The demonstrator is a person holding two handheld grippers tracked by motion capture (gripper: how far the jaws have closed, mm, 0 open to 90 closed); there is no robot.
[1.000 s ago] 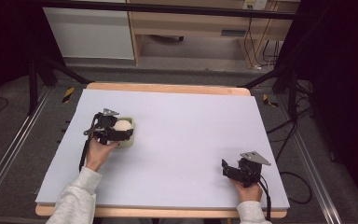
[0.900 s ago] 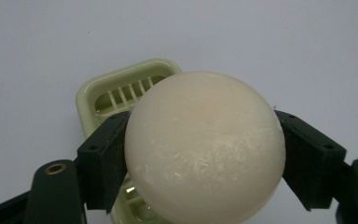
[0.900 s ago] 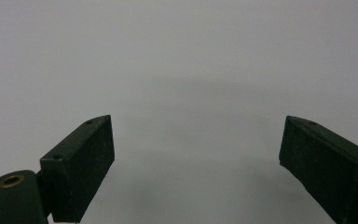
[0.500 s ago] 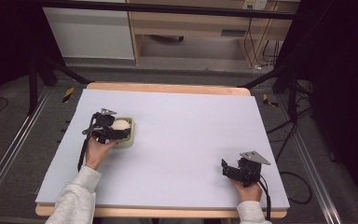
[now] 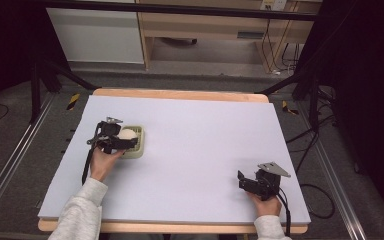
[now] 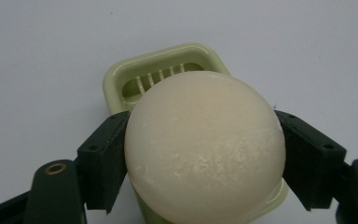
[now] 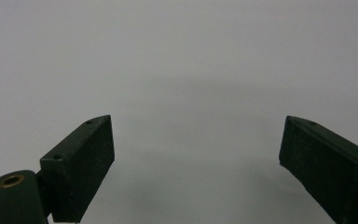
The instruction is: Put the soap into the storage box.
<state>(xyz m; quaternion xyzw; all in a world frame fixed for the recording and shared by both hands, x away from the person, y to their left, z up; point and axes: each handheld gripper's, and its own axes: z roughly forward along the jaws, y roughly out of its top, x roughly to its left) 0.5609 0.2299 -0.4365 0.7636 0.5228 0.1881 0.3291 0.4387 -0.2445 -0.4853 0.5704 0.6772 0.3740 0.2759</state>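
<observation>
So over on the left we've got the left gripper (image 5: 128,142) clamped on a round cream soap (image 6: 205,149) right over its green soap dish (image 6: 121,81), presumably lifting or seating it, while our right gripper (image 5: 240,181) idles, jaws spread, on the desk (image 5: 205,135).

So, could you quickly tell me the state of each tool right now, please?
Left tool: closed on the round cream soap, over the green dish.
Right tool: open, holding nothing.
</observation>
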